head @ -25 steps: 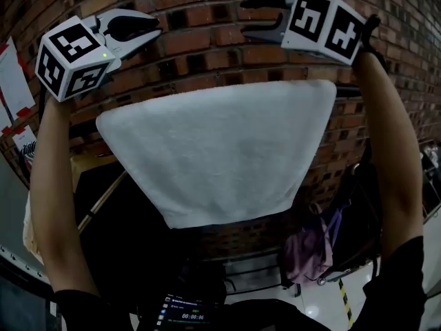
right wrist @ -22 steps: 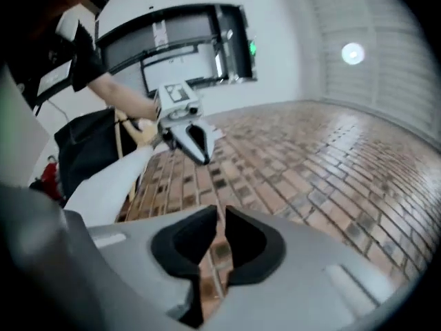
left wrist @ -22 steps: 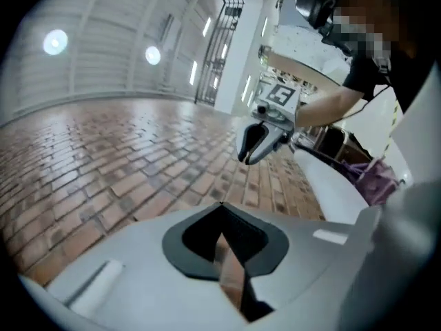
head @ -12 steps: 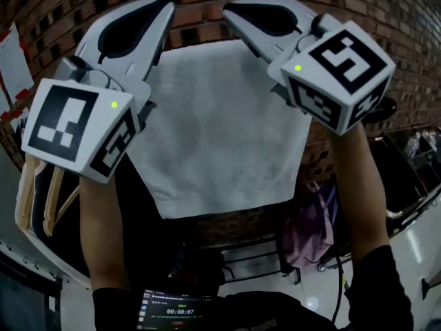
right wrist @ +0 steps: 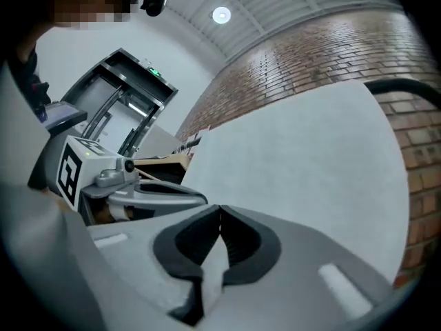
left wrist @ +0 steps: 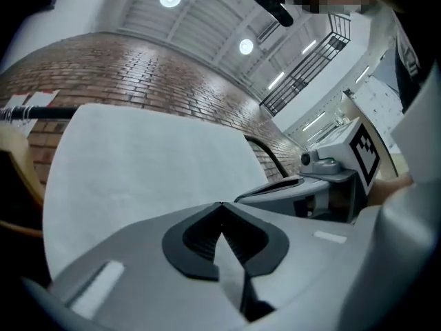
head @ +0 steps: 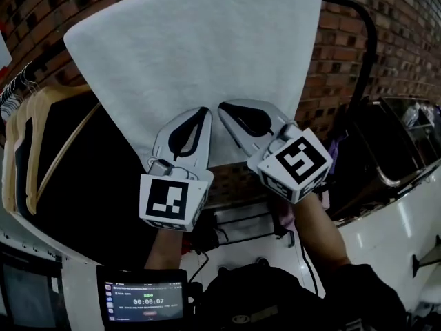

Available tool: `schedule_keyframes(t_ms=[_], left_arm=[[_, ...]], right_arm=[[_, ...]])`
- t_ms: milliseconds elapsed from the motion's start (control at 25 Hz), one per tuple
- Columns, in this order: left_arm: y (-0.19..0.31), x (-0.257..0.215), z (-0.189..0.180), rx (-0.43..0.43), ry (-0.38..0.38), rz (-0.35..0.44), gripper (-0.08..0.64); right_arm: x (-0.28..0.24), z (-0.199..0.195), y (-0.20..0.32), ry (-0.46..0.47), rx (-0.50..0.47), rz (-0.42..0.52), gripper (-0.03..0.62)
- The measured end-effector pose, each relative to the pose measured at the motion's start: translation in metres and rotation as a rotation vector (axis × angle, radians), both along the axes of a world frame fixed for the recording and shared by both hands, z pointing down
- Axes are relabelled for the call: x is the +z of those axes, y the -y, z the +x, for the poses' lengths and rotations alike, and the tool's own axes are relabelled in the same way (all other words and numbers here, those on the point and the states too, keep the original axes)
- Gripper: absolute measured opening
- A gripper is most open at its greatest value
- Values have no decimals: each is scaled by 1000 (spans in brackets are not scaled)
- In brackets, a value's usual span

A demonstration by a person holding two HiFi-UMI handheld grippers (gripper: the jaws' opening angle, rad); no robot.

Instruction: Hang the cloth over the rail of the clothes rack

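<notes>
The white cloth (head: 207, 47) hangs draped over the black rail (head: 358, 26) of the clothes rack, spread wide in front of the brick wall. My left gripper (head: 202, 110) and right gripper (head: 222, 106) sit side by side in front of its lower middle, tips nearly touching each other. Both are shut, and I see nothing pinched between the pads. The left gripper view shows the closed left gripper (left wrist: 221, 204) with the cloth (left wrist: 151, 164) and rail (left wrist: 41, 113) beyond. The right gripper view shows the closed right gripper (right wrist: 220, 207) facing the cloth (right wrist: 310, 157).
Wooden hangers with dark clothing (head: 41, 136) hang on the rack to the left of the cloth. A brick wall (head: 400, 54) stands behind. A metal cart (head: 400, 150) is at the right, and a small screen (head: 145, 298) sits low at the front.
Both grippers have come down from above the rail to the cloth's lower middle and drawn together. Their jaws have closed. The cloth stays draped on the rail.
</notes>
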State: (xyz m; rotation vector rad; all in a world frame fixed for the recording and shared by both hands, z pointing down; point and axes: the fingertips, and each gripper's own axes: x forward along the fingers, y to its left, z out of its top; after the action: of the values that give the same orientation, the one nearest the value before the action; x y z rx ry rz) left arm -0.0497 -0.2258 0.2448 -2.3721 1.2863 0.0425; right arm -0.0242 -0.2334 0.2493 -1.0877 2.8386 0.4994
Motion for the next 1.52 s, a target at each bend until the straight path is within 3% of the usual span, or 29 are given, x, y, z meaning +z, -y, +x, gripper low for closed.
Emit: schedule_keyframes(t_ms=[240,440,880,1520], left_arm=[[5,33,-2,-12,-67,-66,8],[2,31,3,-26,-66,-64,8],[9,30,1,-20,-80,-33,8],[14,26,3,-13,-97,-46,8]], right_arm=[[31,4,5,61,18,-49,5],[25,9,2,112,16,-56,5],[32,0,8,93,32,-56,5],[23,-4,8,85,20,-29,5]])
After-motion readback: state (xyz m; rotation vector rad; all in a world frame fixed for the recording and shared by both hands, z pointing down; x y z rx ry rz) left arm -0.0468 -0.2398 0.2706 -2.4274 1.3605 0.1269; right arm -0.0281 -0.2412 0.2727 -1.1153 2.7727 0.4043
